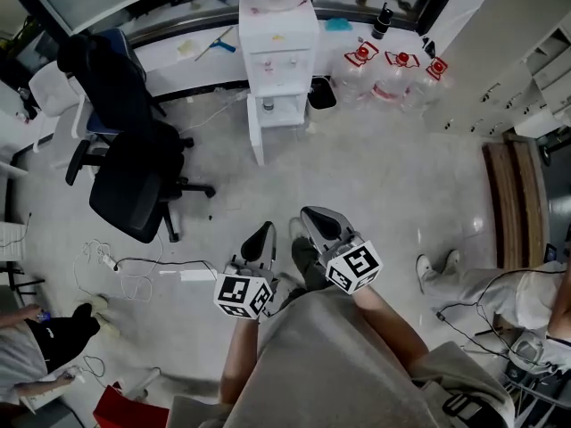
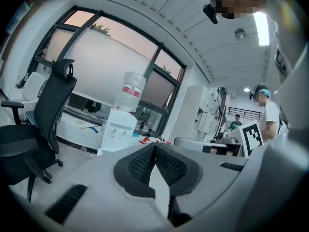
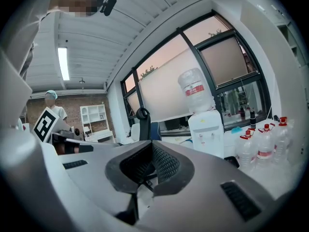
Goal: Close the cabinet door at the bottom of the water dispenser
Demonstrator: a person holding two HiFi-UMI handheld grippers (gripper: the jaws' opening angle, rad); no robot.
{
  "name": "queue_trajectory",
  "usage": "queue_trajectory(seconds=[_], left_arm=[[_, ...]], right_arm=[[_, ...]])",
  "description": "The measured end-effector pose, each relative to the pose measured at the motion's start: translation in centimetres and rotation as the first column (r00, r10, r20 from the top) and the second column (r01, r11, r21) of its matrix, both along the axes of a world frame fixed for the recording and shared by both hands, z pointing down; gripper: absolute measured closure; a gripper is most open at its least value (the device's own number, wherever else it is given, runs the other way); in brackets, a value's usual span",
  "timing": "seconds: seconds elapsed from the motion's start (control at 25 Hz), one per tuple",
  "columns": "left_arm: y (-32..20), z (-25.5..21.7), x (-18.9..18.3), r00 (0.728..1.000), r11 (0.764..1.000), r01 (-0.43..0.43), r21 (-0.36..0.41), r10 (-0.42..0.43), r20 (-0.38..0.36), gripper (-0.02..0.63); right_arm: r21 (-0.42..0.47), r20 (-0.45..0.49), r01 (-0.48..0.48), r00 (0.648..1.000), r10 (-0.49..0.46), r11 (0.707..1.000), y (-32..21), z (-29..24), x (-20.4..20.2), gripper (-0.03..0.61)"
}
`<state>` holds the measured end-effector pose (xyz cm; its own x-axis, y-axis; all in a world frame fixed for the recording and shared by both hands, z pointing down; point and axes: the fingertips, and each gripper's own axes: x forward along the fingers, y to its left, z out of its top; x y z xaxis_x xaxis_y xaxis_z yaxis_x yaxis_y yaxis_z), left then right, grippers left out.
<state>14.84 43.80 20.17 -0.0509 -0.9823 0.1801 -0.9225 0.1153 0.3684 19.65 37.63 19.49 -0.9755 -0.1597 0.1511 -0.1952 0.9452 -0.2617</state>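
The white water dispenser stands against the far counter with a bottle on top. Its bottom cabinet door hangs open, swung out toward me on the left side, and the shelf inside shows. My left gripper and right gripper are side by side low in the head view, well short of the dispenser, both shut and empty. The left gripper view has its shut jaws below the distant dispenser. In the right gripper view the shut jaws sit left of the dispenser.
A black office chair stands left of the dispenser. Spare water bottles line the floor to its right. A power strip with cables lies at the lower left, a wooden bench at the right. People stand at both edges.
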Motion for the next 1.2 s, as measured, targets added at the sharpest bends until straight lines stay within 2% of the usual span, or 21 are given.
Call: queue_trajectory(seconds=[0.28,0.64,1.2], left_arm=[[-5.8,0.6,-4.7,1.0,0.999,0.0,-0.053,-0.001,-0.005,0.606],[-14.2,0.8,-7.5,1.0,0.994,-0.023,-0.103,0.024,0.008,0.606],[-20.0,2.4,-12.9,0.998,0.986,-0.057,-0.157,0.06,0.015,0.606]], right_arm=[[-0.05,0.006,-0.008,1.0,0.008,0.999,-6.1,0.6,-4.4,0.569],[-0.113,0.024,0.018,1.0,-0.015,0.993,-13.4,1.1,-7.7,0.569],[-0.166,0.028,-0.019,0.999,0.024,0.986,-18.7,3.0,-12.4,0.57]])
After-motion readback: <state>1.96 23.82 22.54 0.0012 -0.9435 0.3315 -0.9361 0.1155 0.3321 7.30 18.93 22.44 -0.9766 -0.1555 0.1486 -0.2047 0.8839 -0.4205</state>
